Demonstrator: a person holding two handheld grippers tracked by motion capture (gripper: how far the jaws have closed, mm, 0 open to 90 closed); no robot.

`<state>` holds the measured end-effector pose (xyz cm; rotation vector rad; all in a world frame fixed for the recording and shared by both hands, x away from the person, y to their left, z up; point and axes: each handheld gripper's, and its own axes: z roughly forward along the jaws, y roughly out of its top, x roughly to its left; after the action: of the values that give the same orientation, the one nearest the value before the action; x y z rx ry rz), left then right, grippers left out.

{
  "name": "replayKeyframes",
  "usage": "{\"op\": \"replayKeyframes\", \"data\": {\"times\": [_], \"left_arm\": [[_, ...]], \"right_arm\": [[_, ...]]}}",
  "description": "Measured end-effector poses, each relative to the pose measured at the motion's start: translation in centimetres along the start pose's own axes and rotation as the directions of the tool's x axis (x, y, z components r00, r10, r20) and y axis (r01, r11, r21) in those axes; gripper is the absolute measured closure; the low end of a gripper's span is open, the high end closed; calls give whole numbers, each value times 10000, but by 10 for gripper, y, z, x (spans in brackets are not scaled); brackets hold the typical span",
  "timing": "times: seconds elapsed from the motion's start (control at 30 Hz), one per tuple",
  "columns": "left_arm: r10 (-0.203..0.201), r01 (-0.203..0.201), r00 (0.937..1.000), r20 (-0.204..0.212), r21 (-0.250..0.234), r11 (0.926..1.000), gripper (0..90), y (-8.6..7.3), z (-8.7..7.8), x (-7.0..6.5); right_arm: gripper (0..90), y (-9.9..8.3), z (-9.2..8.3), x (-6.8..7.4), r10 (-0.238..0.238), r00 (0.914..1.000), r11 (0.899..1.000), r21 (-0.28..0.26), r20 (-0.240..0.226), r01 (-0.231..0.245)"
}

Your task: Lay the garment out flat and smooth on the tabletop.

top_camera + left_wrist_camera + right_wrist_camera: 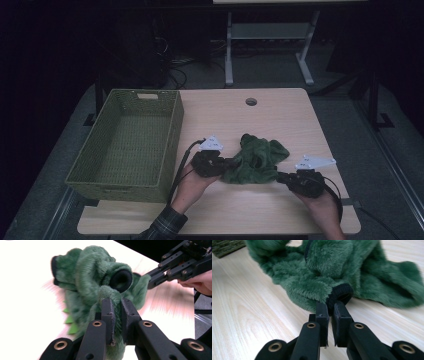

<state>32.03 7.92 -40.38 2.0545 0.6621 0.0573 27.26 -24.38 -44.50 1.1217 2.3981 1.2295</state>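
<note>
a green plush garment [256,159] is lying bunched on the table [280,115], near the front edge and just right of the basket [131,142]. the left gripper [227,163] is coming in at the garment's left side, with the person's left hand [189,186] wrapped around it. in the left gripper view its jaws are standing nearly closed, pinching a fold of green fleece [113,293] between them, with the pile spilling down through the narrow gap. a black-trimmed opening [121,279] is facing the camera just above the pinched fold, and small bright green felt points [71,323] are sticking out low on the left.

the right gripper [280,176] is reaching in from the lower right, held by the right hand [325,210]. in the right gripper view its jaws are sitting close together, clamping the black cuff [339,293] at the garment's near edge, the cuff lying just above the wood.

the basket, a green woven one, is sitting along the table's left side, apart from the garment, with nothing showing inside it. a round hole [251,102] is showing in the table top farther back.
</note>
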Motion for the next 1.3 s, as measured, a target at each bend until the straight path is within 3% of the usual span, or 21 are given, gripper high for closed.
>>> {"op": "replayKeyframes", "data": {"times": [0.3,0.53,0.57,0.67,0.73,0.87,0.97,1.03,1.13,1.23,1.3], "left_arm": [[-320,318,9992,-246,-107,9994,823,-14,-21,2],[-665,676,9974,-293,363,9971,827,-39,-18,1],[-733,756,9966,-389,631,9951,826,-49,-16,2],[-888,922,9950,-459,789,9926,821,-58,-15,3],[-928,1009,9926,-784,1067,9892,784,-66,-14,2],[-882,964,9910,-1002,804,9921,696,-65,-22,-4],[-499,581,9904,-1287,607,9965,679,-57,-32,-10],[-375,428,9882,-1485,330,9985,673,-50,-40,-13],[-190,191,9902,-1383,-7,9998,707,-41,-49,-18],[-77,84,9927,-1202,51,10000,760,-39,-44,-21],[3,33,9958,-920,393,9992,799,-40,-31,-20]], "right_arm": [[840,-7,-24,-13,90,9984,10000,-41,553,-88],[843,-19,-30,-12,148,9981,9994,300,605,-166],[843,-21,-29,-11,123,9983,9992,378,574,-145],[843,-23,-27,-10,107,9986,9981,597,527,-139],[832,-27,-24,-9,130,9990,9960,874,420,-166],[741,-31,-23,-9,145,9984,9957,911,554,-195],[683,-31,-28,-10,223,9973,9965,785,700,-277],[686,-30,-33,-12,275,9964,9980,547,799,-319],[755,-27,-38,-10,285,9973,9992,254,674,-303],[792,-23,-36,-8,181,9987,9997,145,484,-189],[828,-18,-30,-4,-8,9993,9999,163,374,2]]}}
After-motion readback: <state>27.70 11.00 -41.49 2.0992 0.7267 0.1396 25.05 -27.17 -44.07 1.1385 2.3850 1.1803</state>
